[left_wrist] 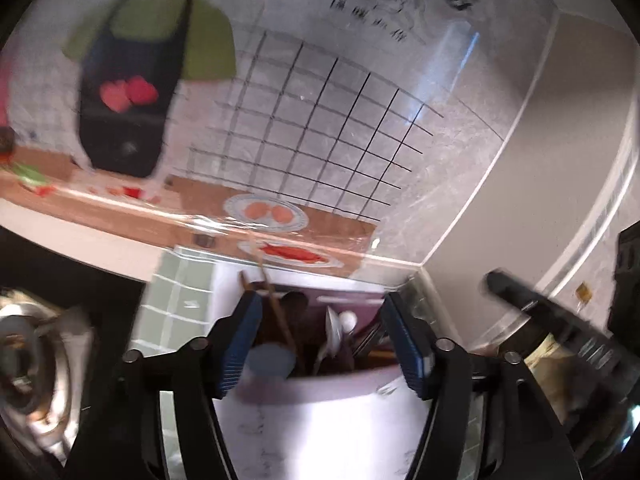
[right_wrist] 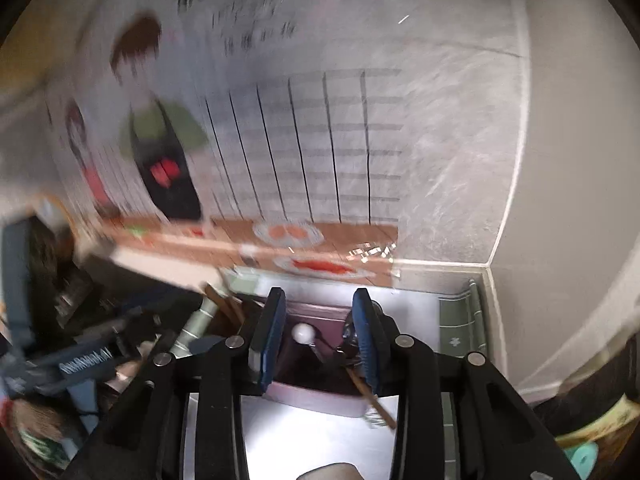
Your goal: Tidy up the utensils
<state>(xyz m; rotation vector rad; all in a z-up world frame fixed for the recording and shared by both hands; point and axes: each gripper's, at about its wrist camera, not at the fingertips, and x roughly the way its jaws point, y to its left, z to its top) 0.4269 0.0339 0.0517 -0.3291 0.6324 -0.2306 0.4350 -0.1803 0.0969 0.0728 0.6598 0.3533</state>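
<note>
Utensils sit bunched in a pale pink holder on the white counter, directly under both grippers. In the left wrist view the left gripper hangs over the holder's mouth with its blue-padded fingers spread wide, the pads on either side of the opening and gripping nothing. Inside stand a round grey-blue scoop, a white spoon, and a white ball-ended handle. Wooden chopsticks lean up and to the left, their long axis running from the holder's depths toward the wall.

In the right wrist view the right gripper is likewise parted over the same holder, empty. A brown wooden stick lies tilted, its near end poking out over the rim at lower right beside the right-hand pad; whether it touches the pad is unclear. The ball-ended handle shows between the fingers.

Beyond, a green-tiled mat lies against the corner. A wall poster shows a cartoon cook in an apron, a grid, and plates of food; its writing is too blurred to read.
</note>
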